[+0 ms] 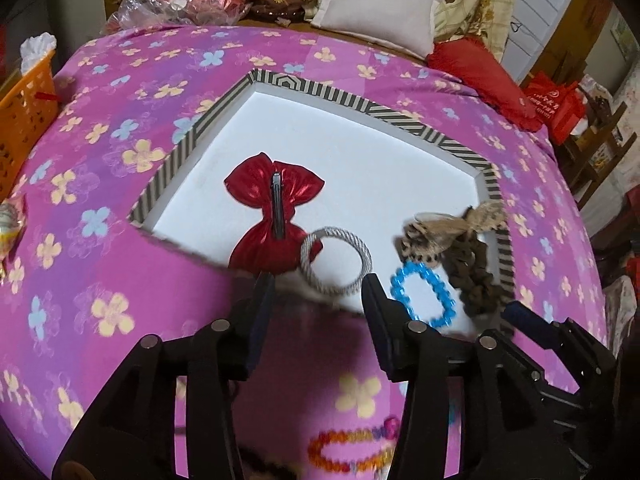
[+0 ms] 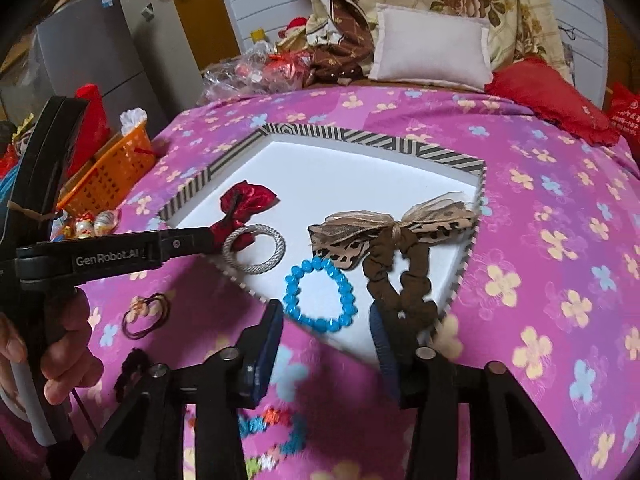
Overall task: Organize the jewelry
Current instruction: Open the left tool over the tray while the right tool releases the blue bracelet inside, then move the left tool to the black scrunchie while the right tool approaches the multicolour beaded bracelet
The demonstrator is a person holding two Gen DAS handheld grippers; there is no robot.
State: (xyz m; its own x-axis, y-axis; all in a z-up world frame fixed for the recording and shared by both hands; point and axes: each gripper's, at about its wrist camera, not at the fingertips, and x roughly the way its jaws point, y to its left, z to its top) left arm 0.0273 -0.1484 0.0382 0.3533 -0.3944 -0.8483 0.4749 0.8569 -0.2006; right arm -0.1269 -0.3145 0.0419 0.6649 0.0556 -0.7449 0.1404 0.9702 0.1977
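Observation:
A white tray with a striped rim (image 1: pixel 280 80) (image 2: pixel 360 136) lies on the pink flowered bedspread. In it are a red bow clip (image 1: pixel 272 216) (image 2: pixel 244 200), a silver ring bracelet (image 1: pixel 365 254) (image 2: pixel 280 246), a blue bead bracelet (image 1: pixel 400 284) (image 2: pixel 294 280) and a leopard bow (image 2: pixel 348 248) on a brown scrunchie (image 1: pixel 472 272) (image 2: pixel 384 268). My left gripper (image 1: pixel 318 284) is open, its fingers either side of the silver ring without pressing it. My right gripper (image 2: pixel 326 312) is open around the near edge of the blue bracelet.
On the bedspread outside the tray lie a multicoloured bead bracelet (image 1: pixel 348 452) (image 2: pixel 272 428) and dark hair ties (image 2: pixel 146 316). An orange basket (image 1: pixel 28 120) (image 2: pixel 108 172) stands at the left. A pillow (image 2: pixel 432 48) and red cushion (image 1: pixel 480 76) lie behind. A hand (image 2: pixel 68 360) holds the left gripper's handle.

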